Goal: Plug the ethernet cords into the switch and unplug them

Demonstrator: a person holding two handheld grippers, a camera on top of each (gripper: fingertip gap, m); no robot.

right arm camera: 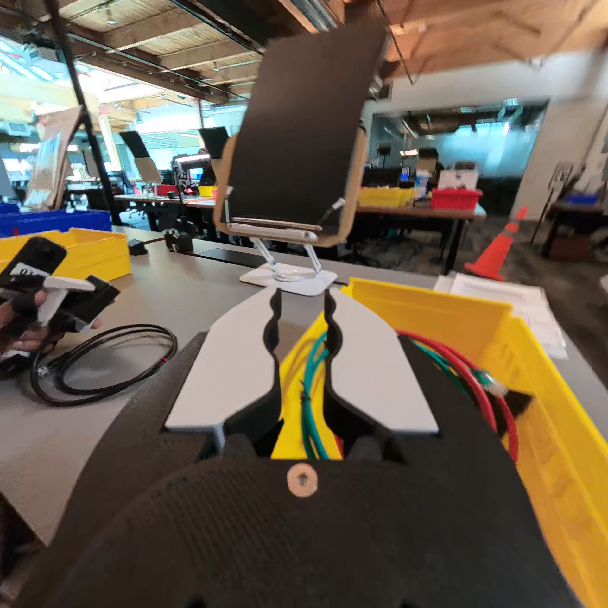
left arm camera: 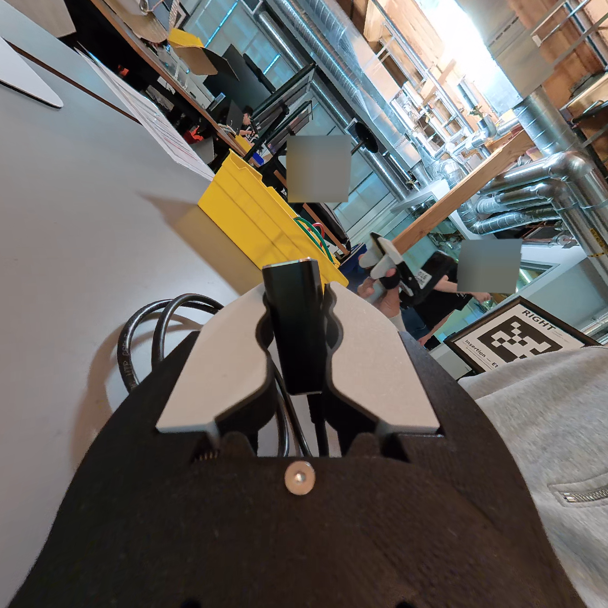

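My left gripper (left arm camera: 294,289) is shut on a small black switch box (left arm camera: 297,335) and holds it upright between the pads, above the grey table (left arm camera: 82,263). A black cord leaves the switch's lower end, and a coiled black ethernet cord (left arm camera: 141,329) lies on the table below. The same coil shows in the right wrist view (right arm camera: 105,362). My right gripper (right arm camera: 302,296) is open and empty. It hovers over a yellow bin (right arm camera: 427,316) that holds a green cord (right arm camera: 311,378) and a red cord (right arm camera: 460,365).
A dark tablet on a white stand (right arm camera: 289,279) sits at the table's middle back. A second yellow bin (right arm camera: 88,250) stands far left. Papers (right arm camera: 513,299) lie beyond the near bin. A framed marker sign (left arm camera: 513,335) and a grey sleeve (left arm camera: 543,427) are at my right.
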